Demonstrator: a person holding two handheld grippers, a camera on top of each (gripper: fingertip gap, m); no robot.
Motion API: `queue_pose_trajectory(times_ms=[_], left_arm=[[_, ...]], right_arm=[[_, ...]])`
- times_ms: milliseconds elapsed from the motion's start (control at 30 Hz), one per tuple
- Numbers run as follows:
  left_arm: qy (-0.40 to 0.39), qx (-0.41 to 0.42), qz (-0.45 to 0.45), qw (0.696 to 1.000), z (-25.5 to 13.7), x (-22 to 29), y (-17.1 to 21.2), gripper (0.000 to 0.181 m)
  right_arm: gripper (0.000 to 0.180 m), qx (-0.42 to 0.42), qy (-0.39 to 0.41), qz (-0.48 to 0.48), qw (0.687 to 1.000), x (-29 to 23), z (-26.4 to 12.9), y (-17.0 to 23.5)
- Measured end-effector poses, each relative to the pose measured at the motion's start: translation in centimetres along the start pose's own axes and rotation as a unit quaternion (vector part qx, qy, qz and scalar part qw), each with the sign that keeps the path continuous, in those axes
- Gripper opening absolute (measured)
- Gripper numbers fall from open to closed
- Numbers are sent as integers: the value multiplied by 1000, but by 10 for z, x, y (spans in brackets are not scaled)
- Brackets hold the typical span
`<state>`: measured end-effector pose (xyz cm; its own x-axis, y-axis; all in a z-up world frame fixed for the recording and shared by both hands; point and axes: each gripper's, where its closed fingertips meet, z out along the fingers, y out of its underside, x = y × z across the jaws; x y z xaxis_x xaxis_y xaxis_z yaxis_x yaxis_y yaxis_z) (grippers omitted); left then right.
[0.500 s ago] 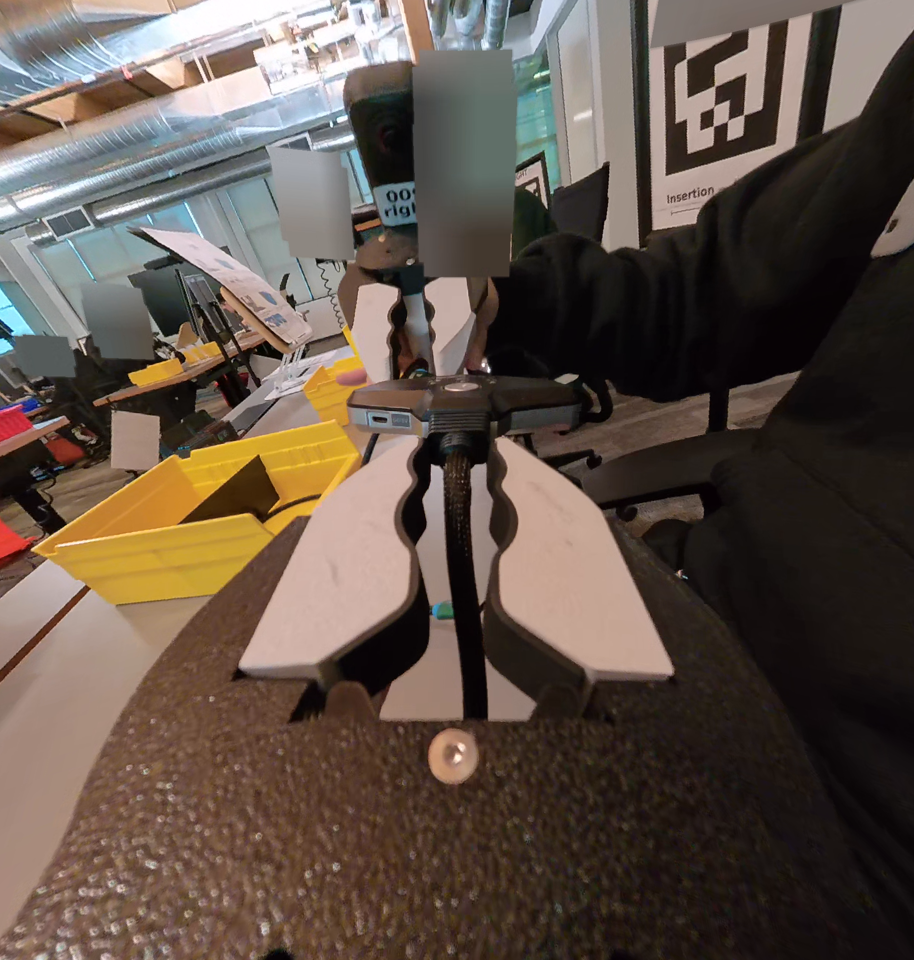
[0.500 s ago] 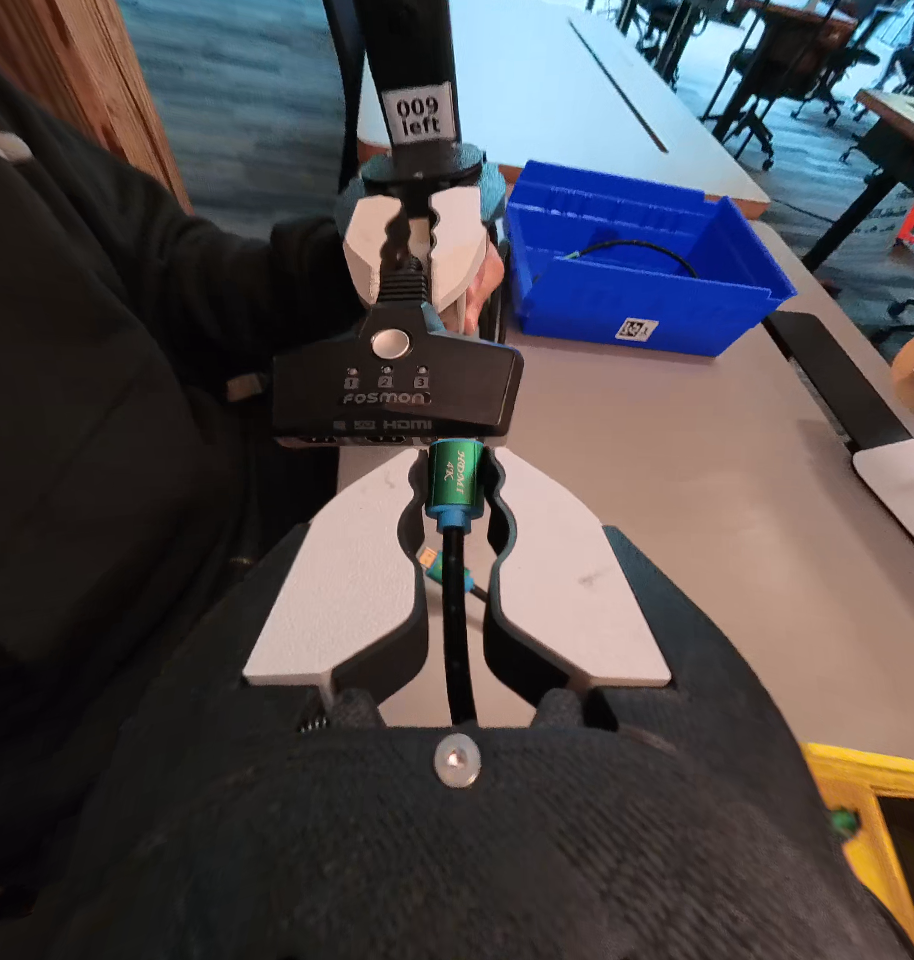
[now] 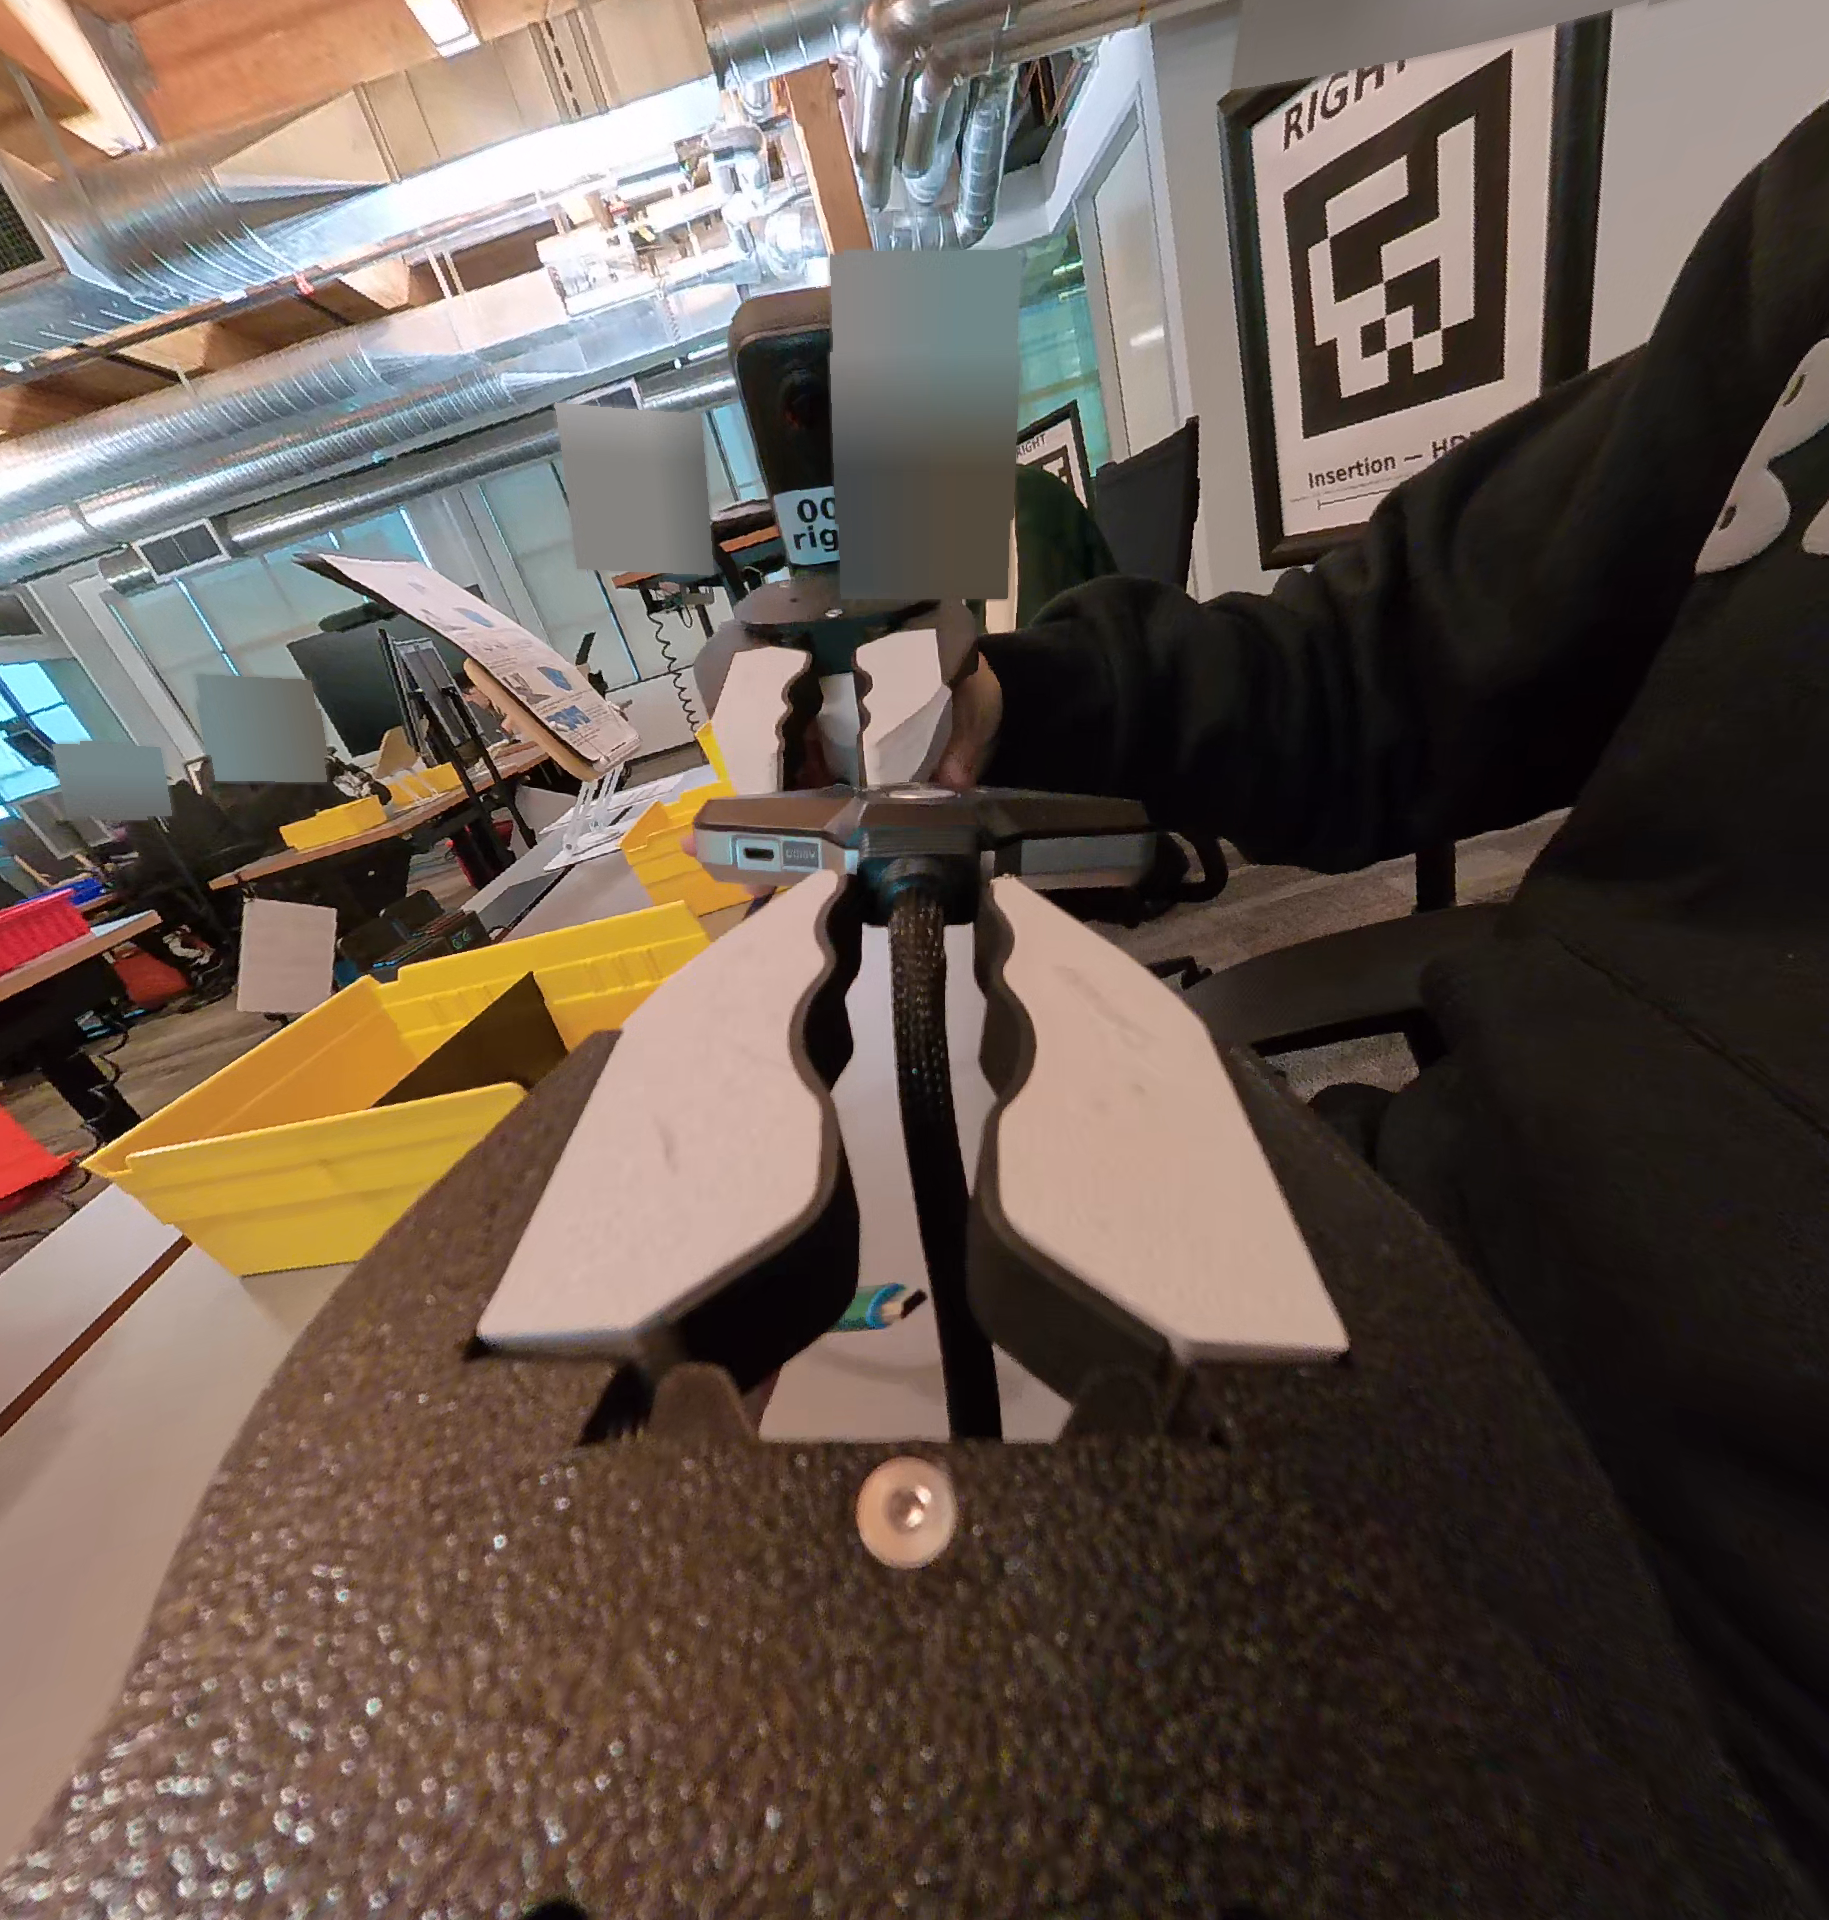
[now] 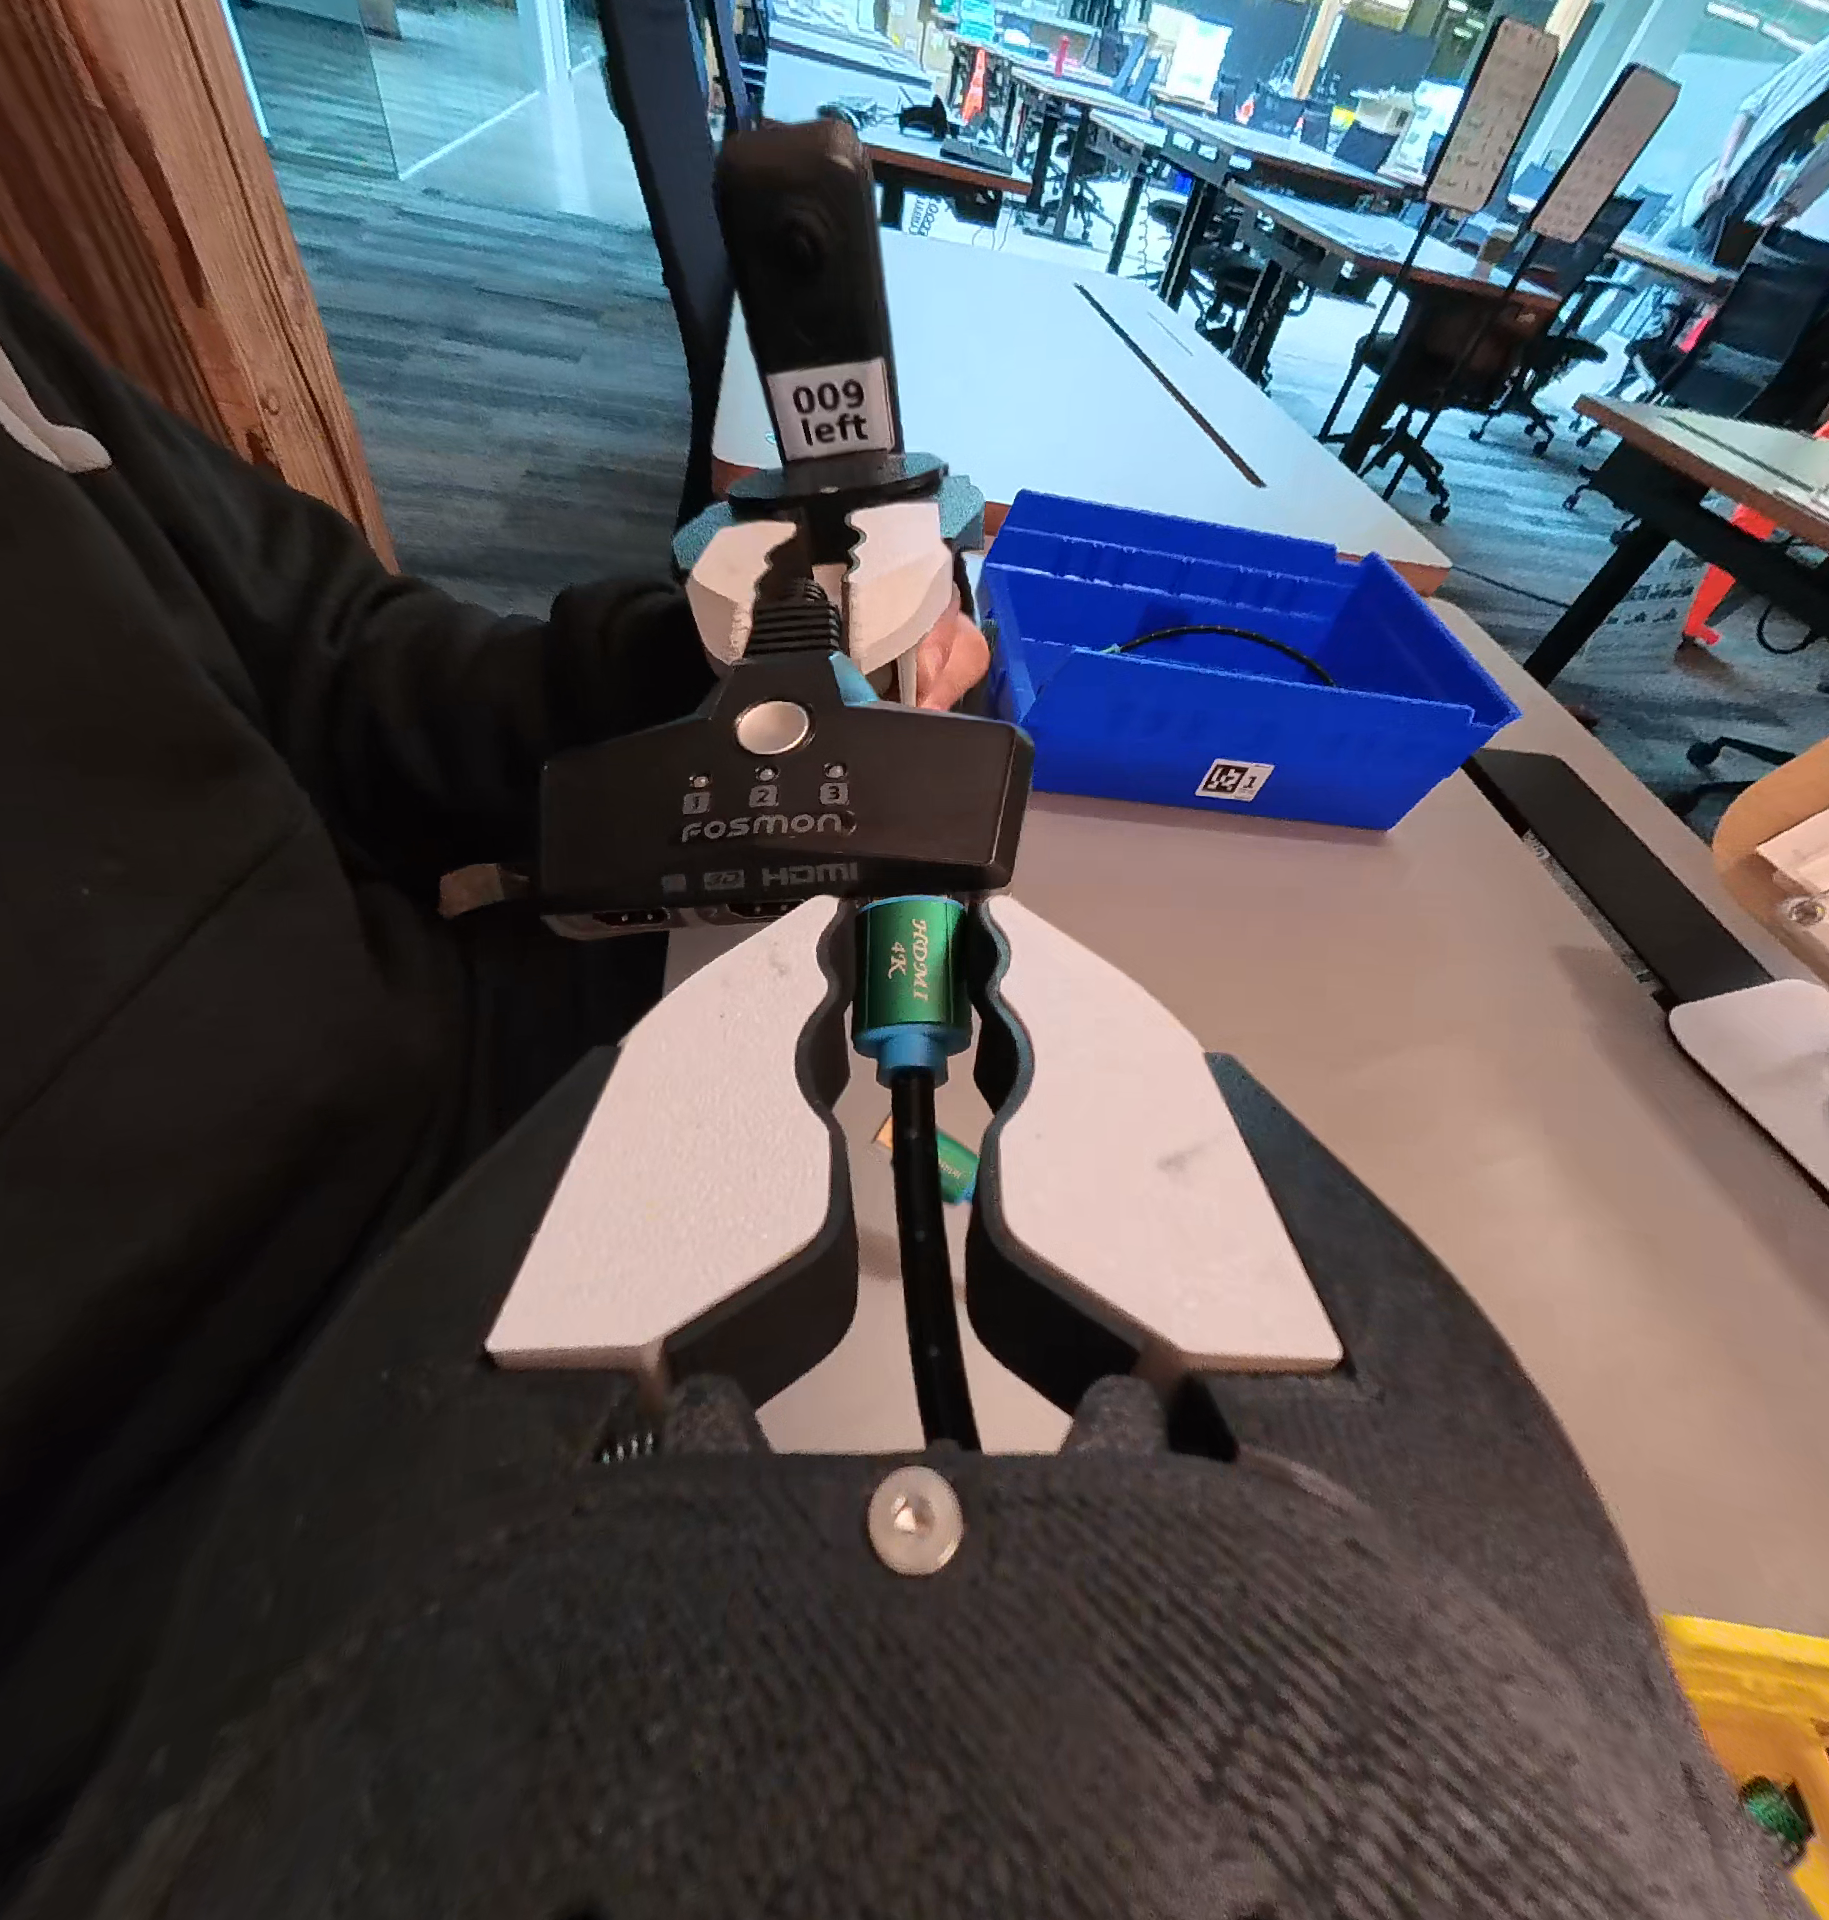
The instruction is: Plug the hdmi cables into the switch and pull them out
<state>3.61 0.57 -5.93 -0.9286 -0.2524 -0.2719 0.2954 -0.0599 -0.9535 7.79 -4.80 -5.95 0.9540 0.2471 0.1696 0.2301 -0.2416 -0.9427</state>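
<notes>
The black, T-shaped switch [image 4: 780,805] hangs in the air above the grey table [image 4: 1305,1039], between the two grippers. The left gripper [image 3: 915,894] is clamped on the ribbed collar of the switch's braided black cable [image 3: 925,1091]. The right gripper [image 4: 905,935] is clenched on a glossy green metal HDMI plug [image 4: 905,977] seated in the switch's port row.

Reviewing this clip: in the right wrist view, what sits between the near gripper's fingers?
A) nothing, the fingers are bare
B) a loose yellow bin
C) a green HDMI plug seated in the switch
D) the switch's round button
C: the right gripper closes on the green HDMI plug, whose front end meets the edge of the black switch, while the left gripper holds the switch's own cable at the far side.
</notes>
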Motion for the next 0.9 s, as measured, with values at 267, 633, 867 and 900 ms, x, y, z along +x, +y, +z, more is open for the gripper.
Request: queue_pose_trajectory(times_ms=[267, 633, 867, 900], left_arm=[[-3, -55, 3, 998, 4, 0, 15, 21], [-75, 94, -6, 993, -19, -24, -27, 21], [-53, 85, -23, 995, -8, -22, -17, 21], [-55, 87, -26, 994, -9, -22, -17, 21]], right_arm=[[21, -110, 16, -62, 992, 0, -5, 18], [20, -131, 168, -108, 971, 61, -76, -37], [20, -251, 267, -84, 927, 131, -141, -16], [20, -245, 278, -75, 926, 138, -146, -11]])
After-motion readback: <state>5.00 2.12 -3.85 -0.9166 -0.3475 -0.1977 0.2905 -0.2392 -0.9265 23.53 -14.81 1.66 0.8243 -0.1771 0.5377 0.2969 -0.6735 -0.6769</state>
